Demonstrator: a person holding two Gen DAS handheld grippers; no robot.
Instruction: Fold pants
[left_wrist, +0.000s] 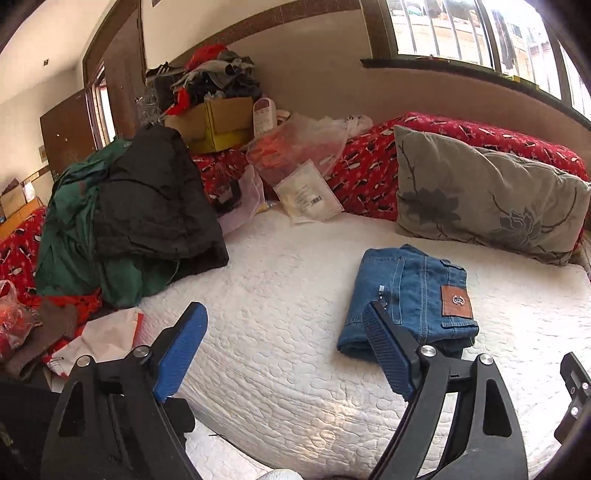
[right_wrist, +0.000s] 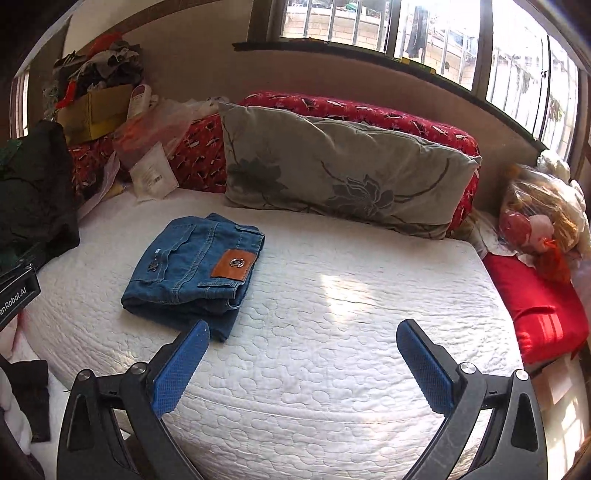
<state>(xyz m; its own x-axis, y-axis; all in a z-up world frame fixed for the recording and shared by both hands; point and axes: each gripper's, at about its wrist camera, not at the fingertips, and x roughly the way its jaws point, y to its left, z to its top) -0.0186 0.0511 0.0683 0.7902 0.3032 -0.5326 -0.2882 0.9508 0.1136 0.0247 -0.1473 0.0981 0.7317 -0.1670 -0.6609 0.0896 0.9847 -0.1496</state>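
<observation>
Pillow (right_wrist: 332, 173) behind folded jeans (right_wrist: 195, 269); clothes pile (left_wrist: 140, 214) alongside.

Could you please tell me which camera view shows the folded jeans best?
The right wrist view: the jeans lie whole and unobstructed on the white mattress, leather patch up. In the left wrist view, one finger of the left tongs covers their near corner, hiding part of the fold.

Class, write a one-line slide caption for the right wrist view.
Folded jeans lie on the white mattress; the open right gripper holds nothing.
</observation>
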